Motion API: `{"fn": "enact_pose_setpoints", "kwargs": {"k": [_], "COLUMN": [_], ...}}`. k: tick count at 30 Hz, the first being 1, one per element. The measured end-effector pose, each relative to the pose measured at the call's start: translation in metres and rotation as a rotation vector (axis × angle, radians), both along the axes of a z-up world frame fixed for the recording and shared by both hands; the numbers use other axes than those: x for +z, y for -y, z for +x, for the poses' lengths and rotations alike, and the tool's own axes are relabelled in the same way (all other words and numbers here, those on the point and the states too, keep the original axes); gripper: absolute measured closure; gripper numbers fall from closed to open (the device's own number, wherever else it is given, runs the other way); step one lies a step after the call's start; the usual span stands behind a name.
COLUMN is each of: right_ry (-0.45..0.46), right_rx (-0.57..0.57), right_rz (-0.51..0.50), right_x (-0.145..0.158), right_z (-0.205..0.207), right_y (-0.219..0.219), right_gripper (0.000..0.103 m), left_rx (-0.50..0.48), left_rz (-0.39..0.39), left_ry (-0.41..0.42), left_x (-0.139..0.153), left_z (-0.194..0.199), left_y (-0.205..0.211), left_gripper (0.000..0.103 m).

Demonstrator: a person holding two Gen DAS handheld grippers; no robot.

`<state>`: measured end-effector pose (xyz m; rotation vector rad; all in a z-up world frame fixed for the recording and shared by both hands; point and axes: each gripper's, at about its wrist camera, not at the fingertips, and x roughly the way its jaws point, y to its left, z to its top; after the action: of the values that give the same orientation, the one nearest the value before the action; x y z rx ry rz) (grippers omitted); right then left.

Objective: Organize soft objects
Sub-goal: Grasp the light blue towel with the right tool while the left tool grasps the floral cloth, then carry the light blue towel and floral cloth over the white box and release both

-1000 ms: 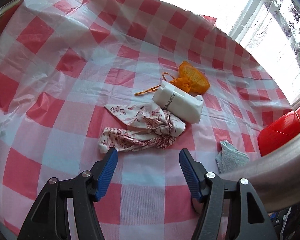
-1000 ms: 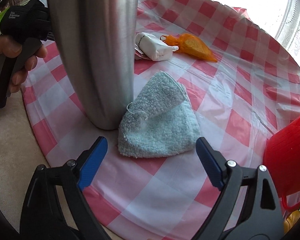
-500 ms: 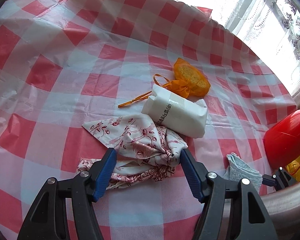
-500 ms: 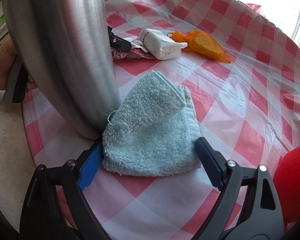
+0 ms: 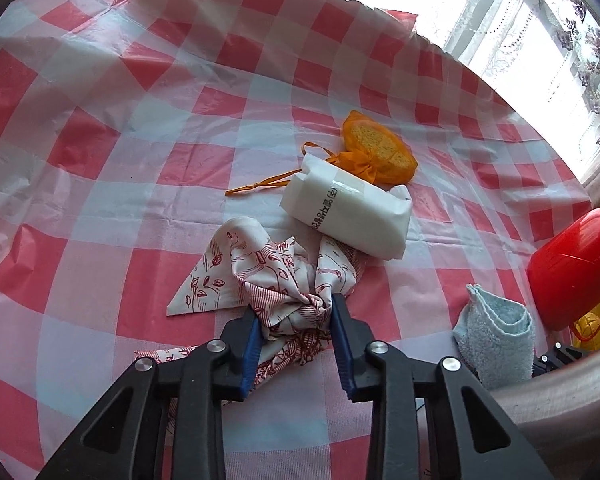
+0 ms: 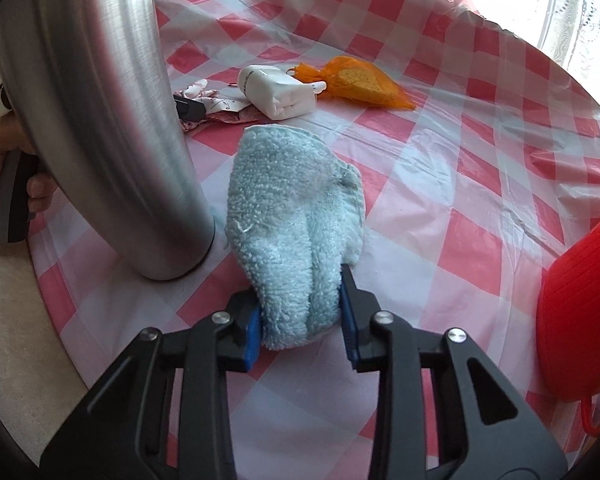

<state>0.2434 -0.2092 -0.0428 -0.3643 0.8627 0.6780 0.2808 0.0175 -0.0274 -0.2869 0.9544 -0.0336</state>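
Both jaws have just been closing. My left gripper [image 5: 294,330] pinches the scarf [image 5: 276,280]; the right gripper [image 6: 300,324] pinches the towel [image 6: 296,220]. Risk: the steel cylinder [image 6: 100,120], touching the towel at 9 o'clock, may snag it; the scarf's loose tail could drag the packet [image 5: 348,212] at 1 o'clock.

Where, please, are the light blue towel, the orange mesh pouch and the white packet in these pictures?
light blue towel [image 6: 296,216], right wrist view, on its fluffy upper face.
orange mesh pouch [image 5: 380,152], left wrist view, on its bulging body.
white packet [image 5: 348,212], left wrist view, on its top face beside the print.
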Motion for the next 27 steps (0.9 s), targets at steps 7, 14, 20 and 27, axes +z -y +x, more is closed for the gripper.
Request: {"fn": "enact_pose_setpoints", "kwargs": {"k": [7, 14, 20, 27], "right_ry": [-0.001, -0.012, -0.025, -0.035], "right_rx": [-0.071, -0.131, -0.167, -0.198], "right_rz": [-0.023, -0.03, -0.025, -0.015], "right_x": [0.002, 0.004, 0.006, 0.01], "right_z": [-0.012, -0.026, -0.045, -0.068], "right_y": [0.01, 0.029, 0.042, 0.058], "right_gripper": [0.067, 0.068, 0.068, 0.068], "left_rx": [0.028, 0.064, 0.098, 0.107], "left_rz": [0.012, 0.024, 0.014, -0.004], "left_ry": [-0.007, -0.012, 0.006, 0.022], "left_x": [0.001, 0.005, 0.017, 0.029], "left_z": [-0.016, -0.043, -0.071, -0.106], "left_y": [-0.004, -0.007, -0.009, -0.001], "left_gripper": [0.071, 0.071, 0.071, 0.071]}}
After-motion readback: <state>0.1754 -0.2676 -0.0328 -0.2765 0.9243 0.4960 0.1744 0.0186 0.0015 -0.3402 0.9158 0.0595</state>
